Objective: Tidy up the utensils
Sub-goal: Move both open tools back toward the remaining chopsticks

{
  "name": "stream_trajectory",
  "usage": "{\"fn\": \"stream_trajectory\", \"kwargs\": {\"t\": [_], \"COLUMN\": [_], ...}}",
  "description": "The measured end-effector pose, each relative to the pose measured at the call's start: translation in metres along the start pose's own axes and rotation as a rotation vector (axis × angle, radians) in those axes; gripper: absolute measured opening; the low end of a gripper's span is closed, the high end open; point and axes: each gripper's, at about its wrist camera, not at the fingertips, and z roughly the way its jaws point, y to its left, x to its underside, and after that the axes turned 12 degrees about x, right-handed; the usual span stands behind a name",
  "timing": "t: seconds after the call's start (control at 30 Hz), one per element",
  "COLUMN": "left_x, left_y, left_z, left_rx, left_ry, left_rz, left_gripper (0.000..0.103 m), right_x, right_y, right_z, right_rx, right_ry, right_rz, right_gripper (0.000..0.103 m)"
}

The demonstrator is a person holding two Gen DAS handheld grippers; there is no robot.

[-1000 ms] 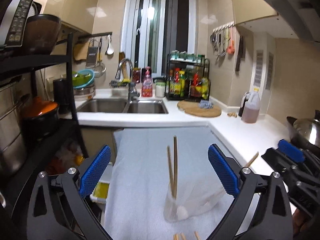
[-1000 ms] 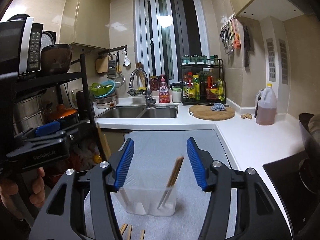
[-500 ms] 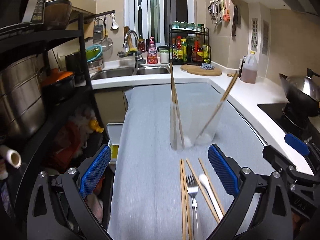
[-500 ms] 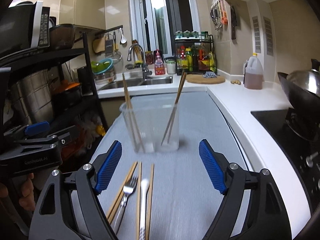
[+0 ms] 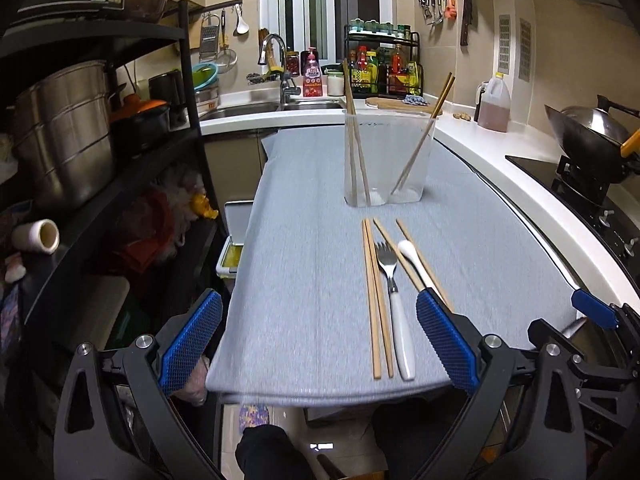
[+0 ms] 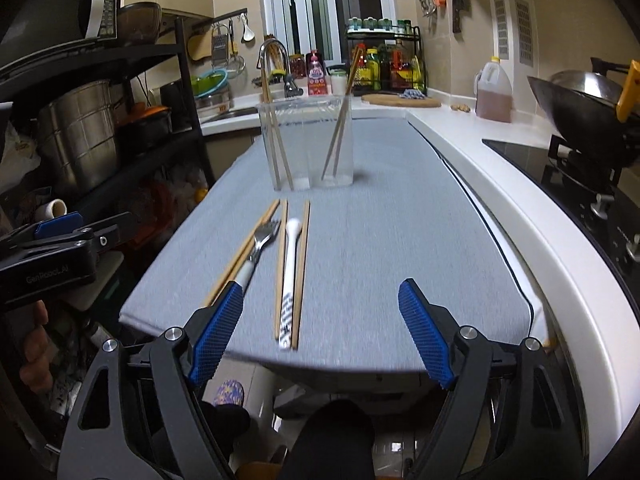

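A clear two-compartment holder [image 5: 386, 160] [image 6: 307, 144] stands on the grey mat [image 5: 304, 264] [image 6: 380, 240] with chopsticks leaning in each compartment. Nearer, loose wooden chopsticks [image 5: 375, 300] [image 6: 301, 268], a white-handled fork [image 5: 394, 292] [image 6: 256, 252] and a white spoon [image 5: 414, 260] [image 6: 290, 268] lie side by side. My left gripper [image 5: 318, 344] is open and empty over the mat's near edge. My right gripper [image 6: 320, 332] is open and empty, also at the near edge. The left gripper also shows at the right wrist view's left side [image 6: 68, 244].
A black rack [image 5: 120, 128] with steel pots stands left of the mat. A white counter [image 6: 520, 200] with a hob and wok [image 6: 584, 96] runs on the right. The sink [image 5: 256, 108], bottles and an oil jug [image 5: 494, 104] are at the back.
Both grippers have pulled back from the holder toward the mat's near edge. The loose chopsticks, fork and spoon have come fully into view. Both jaws stay open.
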Motion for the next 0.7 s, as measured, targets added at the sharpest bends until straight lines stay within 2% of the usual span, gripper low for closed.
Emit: {"fn": "stream_trajectory", "kwargs": {"t": [0.33,0.7], "left_x": [0.026,0.043], "left_y": [0.001,0.012], "left_z": [0.005,0.029], "left_rx": [0.019,0.031], "left_ry": [0.012,0.058], "left_rz": [-0.011,-0.035], "left_gripper": [0.094,0.094], "right_x": [0.015,0.023], "right_y": [-0.002,-0.003], "right_z": [-0.007,0.013], "right_rx": [0.011,0.021], "right_ry": [0.008,0.057], "right_rz": [-0.004,0.012], "right_gripper": [0.079,0.079]}}
